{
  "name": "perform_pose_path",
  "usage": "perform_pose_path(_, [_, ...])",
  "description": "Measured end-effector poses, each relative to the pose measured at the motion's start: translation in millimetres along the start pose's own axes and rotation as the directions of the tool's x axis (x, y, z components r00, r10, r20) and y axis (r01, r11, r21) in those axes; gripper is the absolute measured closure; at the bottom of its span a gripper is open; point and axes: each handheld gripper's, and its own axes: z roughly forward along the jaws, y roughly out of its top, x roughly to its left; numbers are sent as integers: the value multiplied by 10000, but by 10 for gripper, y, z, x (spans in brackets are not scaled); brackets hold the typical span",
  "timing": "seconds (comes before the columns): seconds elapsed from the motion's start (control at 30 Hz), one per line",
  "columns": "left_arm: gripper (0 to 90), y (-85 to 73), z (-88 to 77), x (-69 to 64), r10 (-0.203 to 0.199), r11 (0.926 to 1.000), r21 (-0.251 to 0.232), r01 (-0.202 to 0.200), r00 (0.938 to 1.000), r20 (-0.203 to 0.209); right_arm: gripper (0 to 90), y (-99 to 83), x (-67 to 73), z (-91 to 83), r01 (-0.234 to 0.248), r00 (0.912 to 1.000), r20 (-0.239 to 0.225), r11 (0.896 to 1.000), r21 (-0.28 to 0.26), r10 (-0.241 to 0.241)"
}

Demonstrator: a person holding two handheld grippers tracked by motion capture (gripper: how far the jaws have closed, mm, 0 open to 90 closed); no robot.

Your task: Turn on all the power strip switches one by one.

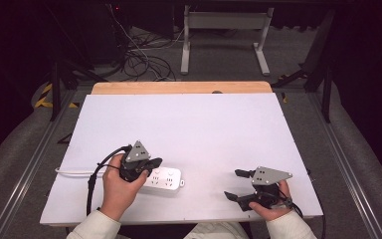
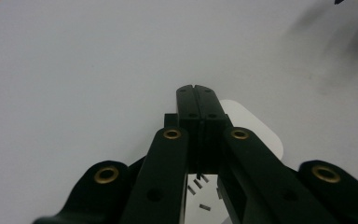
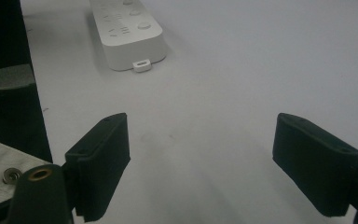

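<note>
While the left gripper (image 2: 197,88) hides it, the power strip's (image 3: 126,32) end tab shows rightward.

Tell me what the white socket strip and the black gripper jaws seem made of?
The white socket strip looks like smooth moulded plastic: rounded edges, a soft even sheen. The right gripper has matte black pads, probably rubber or plastic; brass-coloured rivets show on the left gripper.
</note>
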Motion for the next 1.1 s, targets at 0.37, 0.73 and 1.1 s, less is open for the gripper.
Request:
perform_pose_path(0.37, [900, -3, 107, -41, 17, 9999, 122, -24, 9984, 560, 196, -2, -7, -9, -25, 10000, 39, 10000, -18, 25])
perform_pose_path(0.73, [900, 63, 285, -152, 412, 9978, 480, -456, 9952, 892, 196, -2, -6, -9, -2, 10000, 25, 10000, -11, 2])
perform_pose_path(1.1, [900, 9, 434, -128, 290, 9954, 882, -368, 9957, 878, 195, -4, -6, -8, -18, 10000, -8, 10000, -3, 18])
